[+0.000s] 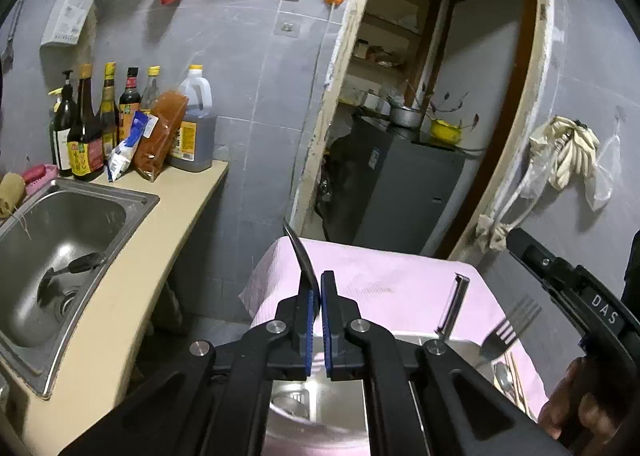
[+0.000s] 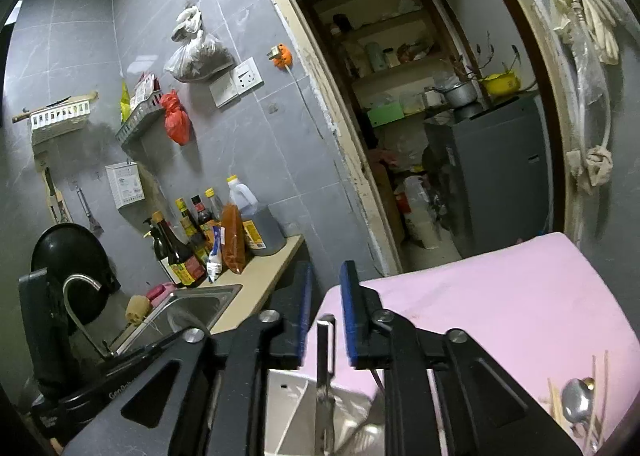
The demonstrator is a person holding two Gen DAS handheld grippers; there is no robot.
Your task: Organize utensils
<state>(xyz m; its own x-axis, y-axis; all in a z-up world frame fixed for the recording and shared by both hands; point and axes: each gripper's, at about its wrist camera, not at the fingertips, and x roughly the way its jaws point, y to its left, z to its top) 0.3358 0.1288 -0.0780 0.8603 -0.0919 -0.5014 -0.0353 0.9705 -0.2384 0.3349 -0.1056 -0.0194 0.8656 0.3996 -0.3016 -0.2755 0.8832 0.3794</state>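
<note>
The left hand-held gripper (image 1: 316,296) clamped a dark knife (image 1: 301,256), blade toward 11 o'clock above the pink-covered worktop (image 1: 380,276). The right hand-held gripper (image 2: 325,312), jaws narrowly parted, straddled a peeler (image 2: 325,356); its loose hold risked a drop.

Table under a pink cloth (image 1: 384,280), metal tray (image 1: 320,396), spoon (image 2: 576,402) and chopsticks (image 2: 600,376) on it

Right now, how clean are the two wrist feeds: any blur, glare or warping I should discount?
Left wrist view: strong fisheye bending of the door frame; the steel fork is motion-smeared; glare on the shiny metal tray. Right wrist view: the slim metal peeler between the right claw pads is blurred; dim lighting, soft wall shadows.
</note>
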